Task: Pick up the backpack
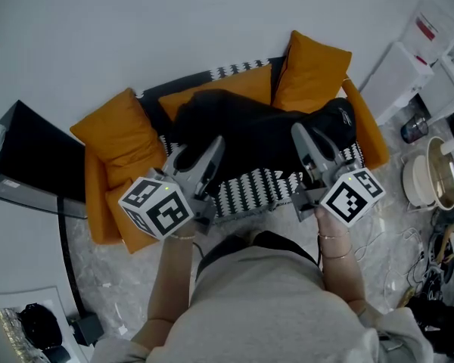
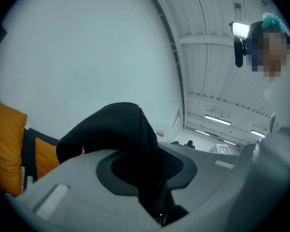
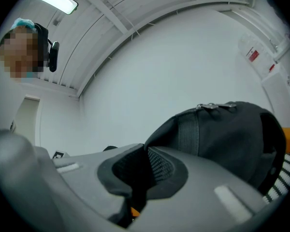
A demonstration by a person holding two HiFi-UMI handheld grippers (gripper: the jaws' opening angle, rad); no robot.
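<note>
Access to the backpack (image 1: 257, 134) is open from the front and above; orange cushions (image 1: 121, 134) hem it at left and rear right, the wall (image 1: 174, 21) behind; a pot (image 1: 431, 176) and white boxes (image 1: 397, 74) crowd the right

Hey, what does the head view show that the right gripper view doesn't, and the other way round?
Only the head view: the left tool, clamped on the backpack, and a pot beside the orange sofa. Only the right gripper view: the zipper pulls and a ceiling light. Both: the black backpack with the right tool closed on its fabric, and the sofa's striped cover.
</note>
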